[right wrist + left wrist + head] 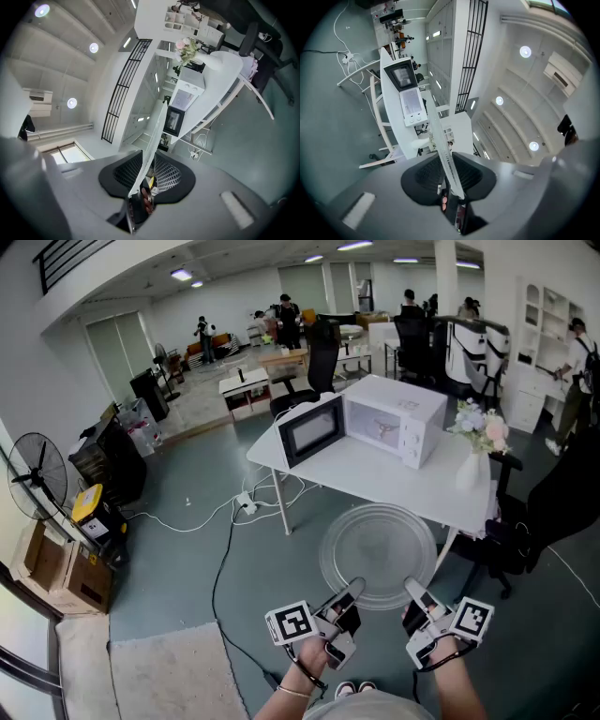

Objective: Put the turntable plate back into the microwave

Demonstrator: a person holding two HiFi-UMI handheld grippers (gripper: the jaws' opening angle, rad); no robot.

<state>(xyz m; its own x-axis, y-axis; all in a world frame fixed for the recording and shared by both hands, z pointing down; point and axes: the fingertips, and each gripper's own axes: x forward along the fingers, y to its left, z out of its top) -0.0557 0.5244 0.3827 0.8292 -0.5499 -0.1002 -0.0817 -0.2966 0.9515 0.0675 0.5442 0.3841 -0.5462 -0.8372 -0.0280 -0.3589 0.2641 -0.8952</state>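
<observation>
Both grippers are clamped on the near rim of the clear turntable plate (378, 554), left gripper (352, 589) and right gripper (413, 589) side by side, holding it flat in mid-air just short of the table (375, 482). The smart play: hands level, straight into the microwave (398, 416), clear of its open door (312, 430). The cavity floor is too small to read, and the glass's far rim fades against the table edge

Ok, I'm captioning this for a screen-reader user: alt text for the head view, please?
The left gripper and the right gripper clamp the near rim of a clear glass turntable plate, held level above the floor. Beyond it, a white microwave stands door-open on a white table.
</observation>
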